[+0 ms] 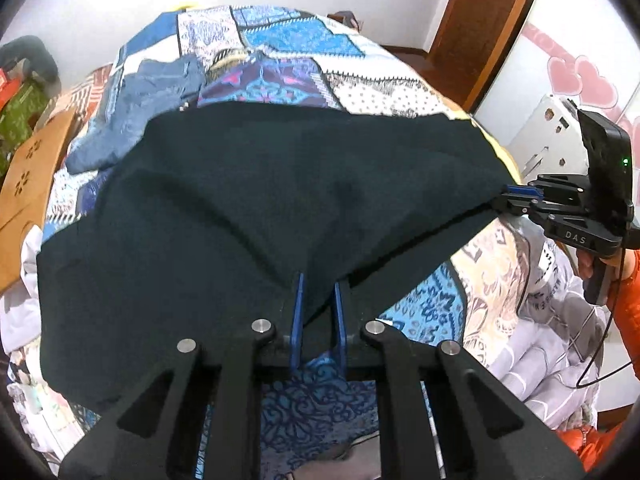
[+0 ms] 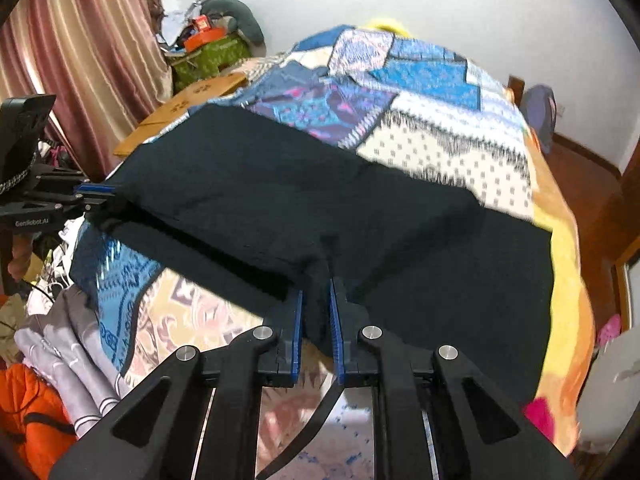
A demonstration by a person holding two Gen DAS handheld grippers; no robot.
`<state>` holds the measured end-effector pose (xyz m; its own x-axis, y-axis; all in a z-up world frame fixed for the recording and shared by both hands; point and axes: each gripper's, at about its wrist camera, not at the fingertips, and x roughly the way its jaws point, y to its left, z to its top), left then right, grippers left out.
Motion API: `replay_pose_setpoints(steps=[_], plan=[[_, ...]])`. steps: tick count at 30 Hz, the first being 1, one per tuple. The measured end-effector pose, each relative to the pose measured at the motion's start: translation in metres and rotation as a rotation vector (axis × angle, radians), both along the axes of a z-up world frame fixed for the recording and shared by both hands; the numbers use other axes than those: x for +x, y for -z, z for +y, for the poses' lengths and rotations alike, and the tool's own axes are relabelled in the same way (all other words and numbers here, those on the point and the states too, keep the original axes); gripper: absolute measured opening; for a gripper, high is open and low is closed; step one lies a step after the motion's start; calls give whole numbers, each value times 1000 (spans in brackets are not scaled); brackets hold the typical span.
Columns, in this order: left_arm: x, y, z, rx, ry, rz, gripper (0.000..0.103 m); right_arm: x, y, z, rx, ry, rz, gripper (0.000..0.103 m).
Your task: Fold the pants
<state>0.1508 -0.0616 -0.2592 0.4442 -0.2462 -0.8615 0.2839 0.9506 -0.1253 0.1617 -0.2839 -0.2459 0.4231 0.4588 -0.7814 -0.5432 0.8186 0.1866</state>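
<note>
Bedroom scene, white walls, striped curtain on one side, bed (image 1: 400, 92) under a loud blue patchwork quilt with piles of other laundry heaped along the near edge. Dark pants (image 1: 260, 200) spread flat across the quilt, near edge lifted off the bed and pulled into a ridge between two grip points. Left gripper (image 1: 319, 292) clamped on that near edge, blue pads pinching a fold of dark cloth with fabric bunched between them. Right gripper (image 2: 316, 308) doing the same thing further along the same edge, jaws nearly together on a tuck of the cloth; visible off to the side in the left wrist view too, tips biting the corner, held by a hand in an orange sleeve (image 1: 628, 292). Taut line of cloth running from one grip to the other, so probably holding both ends of one edge on purpose to keep it straight and carry it over in one go. Both tilted down toward the bed, which makes sense for grabbing a thin edge off a soft quilt. Looks like early in the fold, nothing doubled over yet. Blue denim garment (image 1: 152, 92) lying crumpled beyond the pants, apart from the action. Main risk: soft cloth slipping out of one pinch.
</note>
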Motion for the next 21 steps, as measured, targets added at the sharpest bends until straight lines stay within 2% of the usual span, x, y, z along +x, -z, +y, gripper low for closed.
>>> replay_pose_setpoints(steps=[2, 3, 7, 10, 14, 16, 21], plan=[[-2, 0, 0, 1, -2, 1, 12, -2, 4, 1, -5, 4, 26, 13], [-5, -3, 1, -4, 0, -2, 13, -3, 4, 1, -5, 9, 37, 18], [-14, -18, 9, -49, 8, -23, 34, -4, -7, -3, 9, 12, 63, 35], [-22, -38, 22, -51, -15, -81, 43, -9, -23, -1, 7, 3, 30, 39], [-20, -59, 55, -44, -108, -148, 46, -8, -46, 5, 37, -4, -16, 43], [-15, -68, 75, -42, -154, -172, 49, -1, -56, 11, 62, -3, -35, 48], [1, -80, 140, 10, -290, -216, 52, 25, -77, 42, 95, -24, -86, 49]])
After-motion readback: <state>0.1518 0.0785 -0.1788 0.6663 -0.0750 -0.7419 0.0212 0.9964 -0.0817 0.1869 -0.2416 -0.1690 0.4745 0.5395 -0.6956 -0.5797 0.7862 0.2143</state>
